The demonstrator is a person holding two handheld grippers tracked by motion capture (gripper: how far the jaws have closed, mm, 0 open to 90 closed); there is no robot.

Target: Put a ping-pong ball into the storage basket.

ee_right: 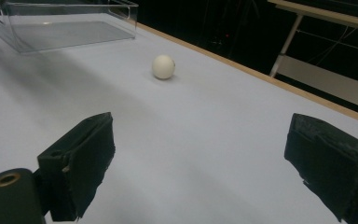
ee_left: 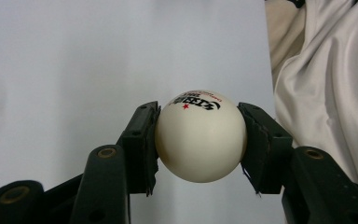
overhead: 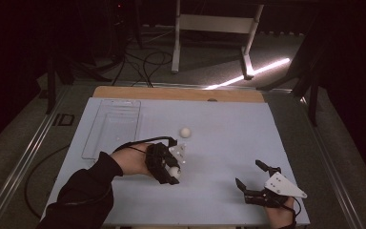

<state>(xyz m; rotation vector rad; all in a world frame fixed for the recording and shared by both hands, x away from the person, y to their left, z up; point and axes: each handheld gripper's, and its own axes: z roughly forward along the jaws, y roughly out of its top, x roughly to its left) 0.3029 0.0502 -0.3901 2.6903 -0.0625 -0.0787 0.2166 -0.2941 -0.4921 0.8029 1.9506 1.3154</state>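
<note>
My left gripper is shut on a white ping-pong ball with black print and a red star on top; both pads press its sides. In the high view that ball sits at the gripper's tip, near the middle of the pale blue table. A second white ball lies loose on the table farther back, and the right gripper view shows it ahead and to the left. My right gripper is open near the front right of the table, with nothing between its jaws.
A clear plastic tray lies at the back left of the table; its corner is at the top left of the right gripper view. A wooden edge borders the table's far side. Beyond it are cables and a white frame.
</note>
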